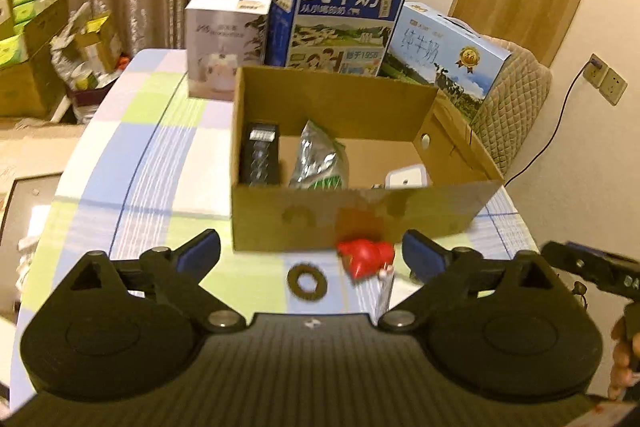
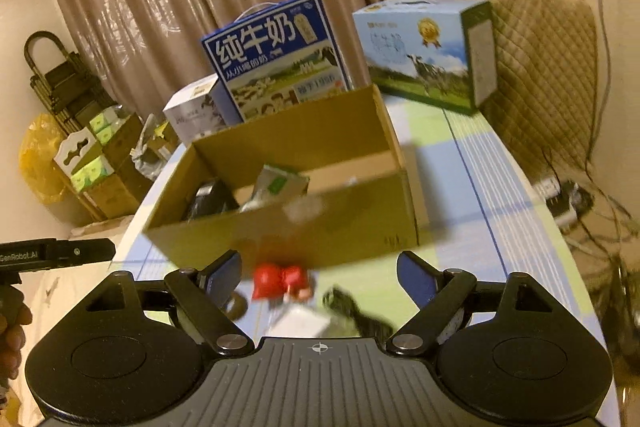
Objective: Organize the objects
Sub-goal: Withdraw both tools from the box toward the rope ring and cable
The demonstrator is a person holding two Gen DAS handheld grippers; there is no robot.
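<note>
cardboard box [image 1: 360, 219]: black device [image 1: 261, 155], foil bag [image 1: 318, 159] | left gripper [image 1: 311, 254] wide; right gripper [image 2: 319, 277] wide

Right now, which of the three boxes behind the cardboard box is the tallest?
The dark blue milk carton in the middle. It rises above the small white box on its left and the light blue cow carton on its right.

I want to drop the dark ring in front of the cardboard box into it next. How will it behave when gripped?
The dark ring lies flat on the tablecloth, so pinching it will probably be awkward; it may slide first. It looks thin and small, so likely light. If tipped on edge, its round shape could let it roll. The blur hides whether it is stiff.
</note>
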